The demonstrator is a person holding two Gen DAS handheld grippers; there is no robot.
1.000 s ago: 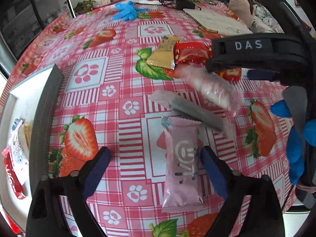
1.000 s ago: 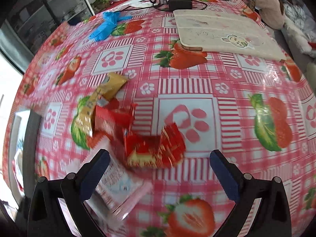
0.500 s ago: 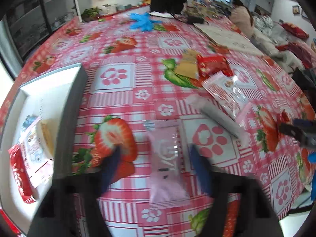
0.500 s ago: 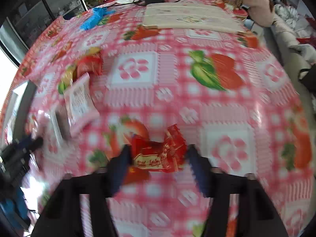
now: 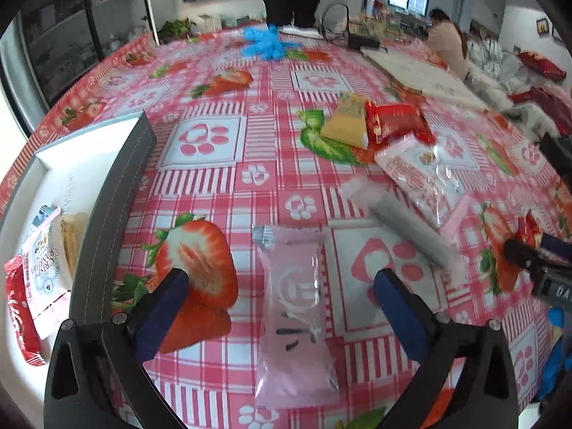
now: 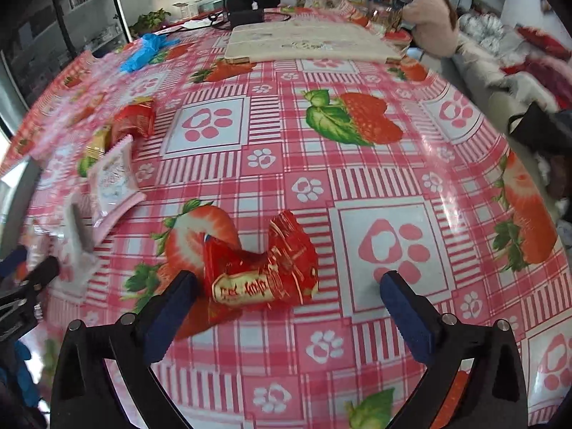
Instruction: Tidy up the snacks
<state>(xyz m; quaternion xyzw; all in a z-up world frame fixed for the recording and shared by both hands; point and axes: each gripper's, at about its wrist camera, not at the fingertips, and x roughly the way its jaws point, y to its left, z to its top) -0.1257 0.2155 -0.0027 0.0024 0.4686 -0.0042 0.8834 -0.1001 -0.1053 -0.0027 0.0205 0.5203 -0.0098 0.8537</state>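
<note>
A big table fills both views. It wears a pink checked tablecloth (image 5: 221,186) with strawberries and paw prints on it.

At the left edge of the left view sits a white tray (image 5: 82,164) with a dark grey wall. Inside it, at the near end, lie a white snack pack (image 5: 44,268), a long red snack pack (image 5: 19,311) to its left, and a tan one (image 5: 71,239) to its right.

Far across the table lie a pale board (image 6: 304,44) and some blue gloves (image 5: 266,44). A person in dark trousers (image 5: 291,3) stands behind the table, and another in a pale top (image 6: 430,16) sits at the far right. Shelves stand along the left wall.

The left gripper (image 5: 280,296) is spread wide, with nothing pinched. A pink snack bag (image 5: 296,307) lies flat on the cloth between its blue fingers (image 5: 161,312), not touching them. Farther right lie a grey stick pack (image 5: 411,228), a pink and clear pack (image 5: 420,175), a red pack (image 5: 395,125) and a yellow pack (image 5: 348,121), close together.

The right gripper (image 6: 286,295) is also spread wide and grips nothing. A crumpled red candy wrapper (image 6: 261,268) lies on the cloth between its fingers, close to the left finger (image 6: 171,314); I cannot tell if they touch.
</note>
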